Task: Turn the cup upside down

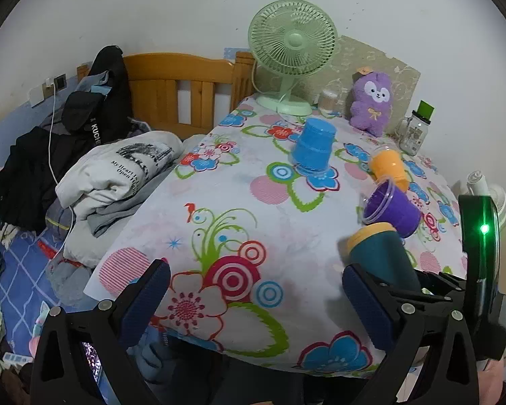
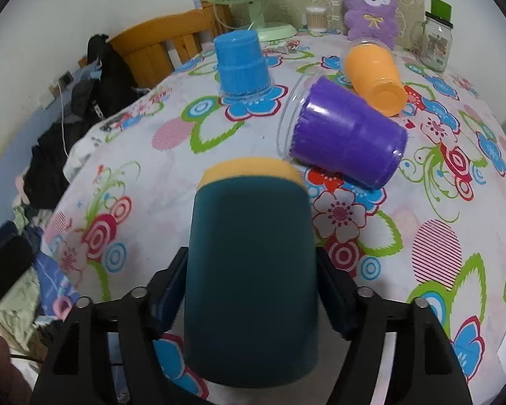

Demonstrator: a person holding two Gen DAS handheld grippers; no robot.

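My right gripper (image 2: pixel 251 298) is shut on a dark teal cup (image 2: pixel 249 270) with a yellow rim, held above the flowered tablecloth with the yellow end pointing away from the camera. The same cup shows in the left wrist view (image 1: pixel 381 253), in the right gripper (image 1: pixel 431 290). My left gripper (image 1: pixel 253 303) is open and empty over the table's near edge. A purple cup (image 2: pixel 347 138) and an orange cup (image 2: pixel 376 74) lie on their sides. A blue cup (image 2: pixel 241 64) stands upside down.
A green fan (image 1: pixel 291 54), a purple plush toy (image 1: pixel 371 101), a small jar of swabs (image 1: pixel 328 100) and a glass jar (image 1: pixel 413 131) stand at the table's back edge. A bed with piled clothes (image 1: pixel 84 168) lies to the left.
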